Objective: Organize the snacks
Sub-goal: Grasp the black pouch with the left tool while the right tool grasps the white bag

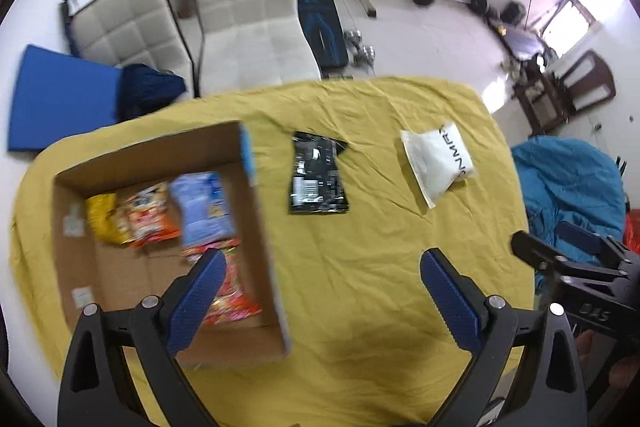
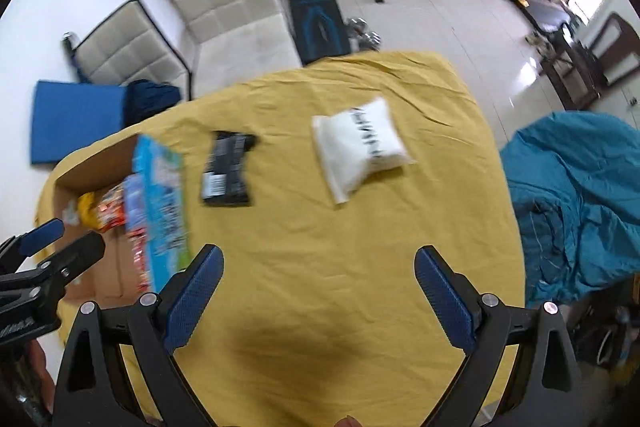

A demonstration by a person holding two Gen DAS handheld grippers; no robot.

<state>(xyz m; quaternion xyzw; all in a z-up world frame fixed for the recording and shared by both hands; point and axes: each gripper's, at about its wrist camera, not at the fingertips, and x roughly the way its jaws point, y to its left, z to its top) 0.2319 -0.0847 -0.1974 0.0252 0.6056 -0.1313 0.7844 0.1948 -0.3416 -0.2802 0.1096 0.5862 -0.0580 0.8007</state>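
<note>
Inspector: Both tools hang over the yellow cloth (image 2: 320, 267). Left gripper (image 1: 320, 283) spread wide, empty; right gripper (image 2: 318, 275) likewise wide, holding nothing.

Clerk: Snacks?

Inspector: Cardboard box (image 1: 260, 227) at nine o'clock holds four packets, as far as the blur allows. Two remain out: black packet (image 1: 318, 173) at twelve, white packet (image 1: 438, 161) at one o'clock, well apart.

Clerk: Step in hand?

Inspector: Between pickups, I judge. Next move calls for reaching forward, closing on the black packet's edge, carrying it to the box.

Cardboard box (image 1: 256, 227) matt; yellow cloth (image 1: 380, 267) wrinkled; black packet (image 1: 318, 173) glossy (white pouch (image 1: 438, 161) smooth plastic).
</note>
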